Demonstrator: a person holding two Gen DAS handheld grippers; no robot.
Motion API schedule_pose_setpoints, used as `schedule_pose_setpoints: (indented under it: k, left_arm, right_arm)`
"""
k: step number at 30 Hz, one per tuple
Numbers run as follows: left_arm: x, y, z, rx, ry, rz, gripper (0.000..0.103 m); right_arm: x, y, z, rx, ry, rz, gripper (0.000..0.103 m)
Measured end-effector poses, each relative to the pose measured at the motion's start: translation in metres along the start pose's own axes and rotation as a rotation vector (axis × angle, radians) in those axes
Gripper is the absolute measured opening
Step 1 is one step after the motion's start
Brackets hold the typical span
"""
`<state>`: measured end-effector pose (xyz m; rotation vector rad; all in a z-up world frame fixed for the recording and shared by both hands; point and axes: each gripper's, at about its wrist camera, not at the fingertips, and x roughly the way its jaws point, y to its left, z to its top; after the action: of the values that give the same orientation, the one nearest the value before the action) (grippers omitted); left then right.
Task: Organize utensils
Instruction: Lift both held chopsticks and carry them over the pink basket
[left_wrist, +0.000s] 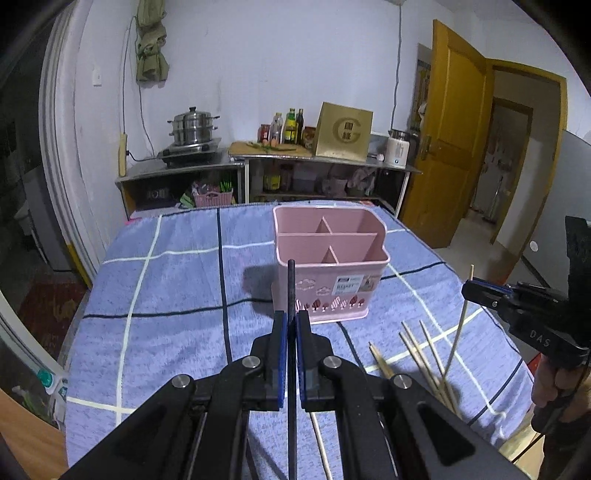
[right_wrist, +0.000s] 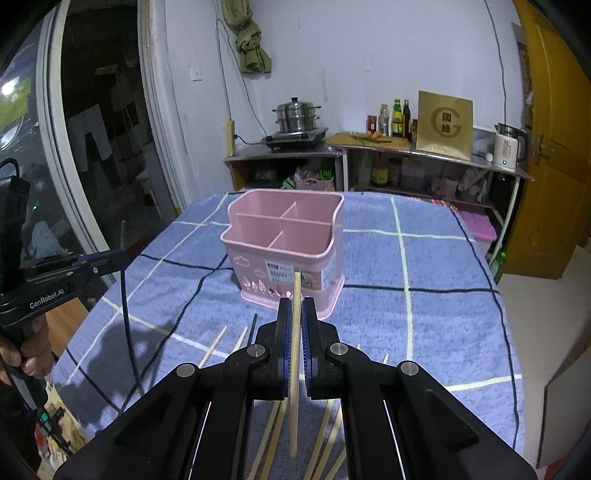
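Note:
A pink utensil holder with several compartments stands on the blue checked cloth. My left gripper is shut on a black chopstick, held upright in front of the holder; the same chopstick shows at the left of the right wrist view. My right gripper is shut on a light wooden chopstick, also upright and short of the holder. In the left wrist view that wooden chopstick hangs from the right gripper. Several wooden chopsticks lie on the cloth below.
The blue checked cloth covers the table. Behind it a steel counter holds a steamer pot, bottles, a gold box and a kettle. A yellow door stands open at the right.

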<state>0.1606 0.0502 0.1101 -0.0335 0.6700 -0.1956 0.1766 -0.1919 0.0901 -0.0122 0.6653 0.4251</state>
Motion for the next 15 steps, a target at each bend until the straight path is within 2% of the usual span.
schedule_pose_setpoints:
  k: [15]
  left_arm:
    - [-0.009,-0.015,0.035,0.017,-0.046,-0.025,0.004]
  right_arm:
    - [-0.011,0.003,0.021,-0.015,-0.054,0.020,0.005]
